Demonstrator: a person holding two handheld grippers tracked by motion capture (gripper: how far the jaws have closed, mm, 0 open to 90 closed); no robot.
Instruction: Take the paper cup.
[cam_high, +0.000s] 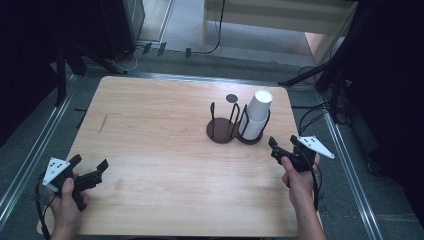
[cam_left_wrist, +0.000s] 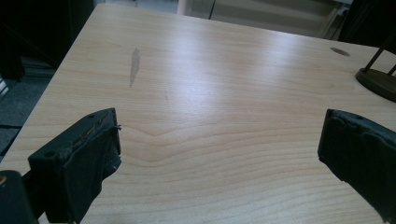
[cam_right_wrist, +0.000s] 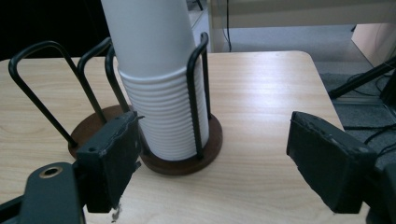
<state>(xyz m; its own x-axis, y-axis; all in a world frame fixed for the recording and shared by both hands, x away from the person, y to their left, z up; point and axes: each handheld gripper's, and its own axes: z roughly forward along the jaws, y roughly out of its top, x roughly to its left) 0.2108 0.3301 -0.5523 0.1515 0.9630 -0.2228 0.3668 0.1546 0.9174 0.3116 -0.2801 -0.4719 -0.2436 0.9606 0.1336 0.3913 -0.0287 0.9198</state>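
At the near left corner of the table (cam_high: 150, 165), the left gripper (cam_high: 92, 170) is held low over bare wood with its jaws spread wide and nothing between them; it sits well apart from everything else. Further right, past mid-table, stands a dark two-ring holder (cam_high: 225, 131): its left ring is empty and its right ring carries the cup stack (cam_high: 256, 117), white paper cups nested upside down and leaning a little. Just behind the holder lies a small dark disc (cam_high: 231, 98). At the right edge, the right gripper (cam_high: 286, 145) points at the stack from near by, jaws wide apart and holding nothing, not yet touching cups or wire. By my reading the work is only at its start: no cup has been lifted, and the reach, the grip and whatever follows remain to be done. The right gripper view gives what the high view cannot: the ribbed rims of the cups (cam_right_wrist: 161, 107) piled low in the stack and the wire loops (cam_right_wrist: 198, 93) hugging them. The left gripper view adds a grey smear (cam_left_wrist: 134, 66) on the wood and the holder's base (cam_left_wrist: 379, 80) at its far right.
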